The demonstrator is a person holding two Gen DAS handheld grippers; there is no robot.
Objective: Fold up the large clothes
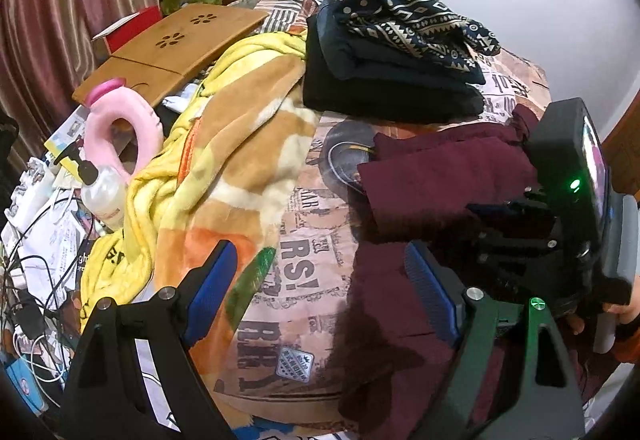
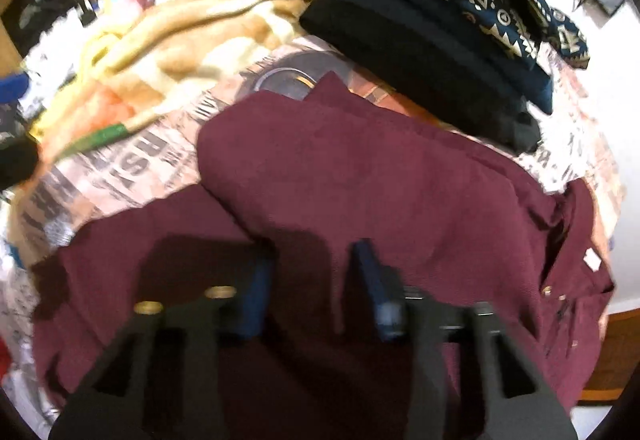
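Maroon shirt lying part-folded on the bed, the right gripper with fingers narrowed over its near fold but seemingly not yet pinching, the left gripper released wide; pinch only the top layer before lifting.

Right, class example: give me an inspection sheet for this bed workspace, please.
Surface: bed with newspaper-print sheet.
Job's things: maroon shirt spread out, one part folded over; folded dark clothes stacked behind.
Clutter: yellow blanket, pink plush ring, pump bottle, wooden lap tray.
Grippers: left gripper open over the sheet; right gripper over the shirt, grip unclear.
Cables: tangled cables at the bed's left edge.
Surroundings: white wall, striped curtain.
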